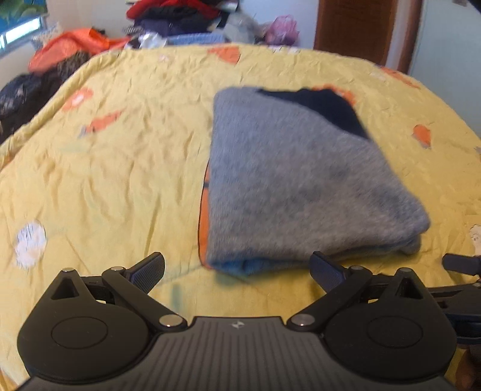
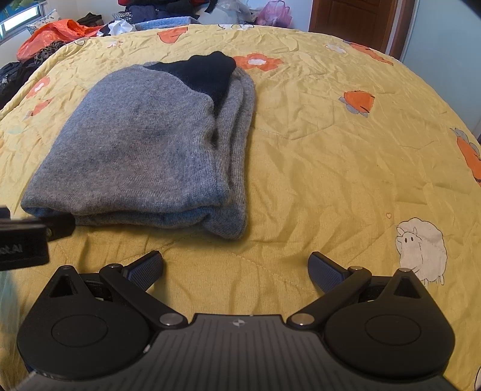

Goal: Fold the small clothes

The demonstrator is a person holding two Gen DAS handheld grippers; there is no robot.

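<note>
Nearest in each wrist view the tools sit idle: the left gripper (image 1: 237, 272) has its jaws spread wide with nothing between them, and the right gripper (image 2: 236, 270) is likewise released and empty, both hovering low over the yellow quilt (image 2: 330, 144) of the bed. Just ahead of the left gripper, almost at its fingertips, lies the grey sweater (image 1: 300, 174), already folded into a thick stack with a dark navy panel (image 2: 207, 75) showing at its far end; from the right gripper it sits ahead and to the left, with bare quilt directly in front. The likeliest trouble, as I judge it, is a pinch that catches only the top layer at the near edge, peeling the fold open, or one that grabs the wrinkled quilt along with the knit and drags both. The layers on the side nearer the right gripper are stepped and uneven, so a one-sided lift could let them slide apart. The left view is blurred, so aim there is uncertain. Well beyond, past the far edge of the bed, heaps of clothes (image 1: 168, 21) wait.
</note>
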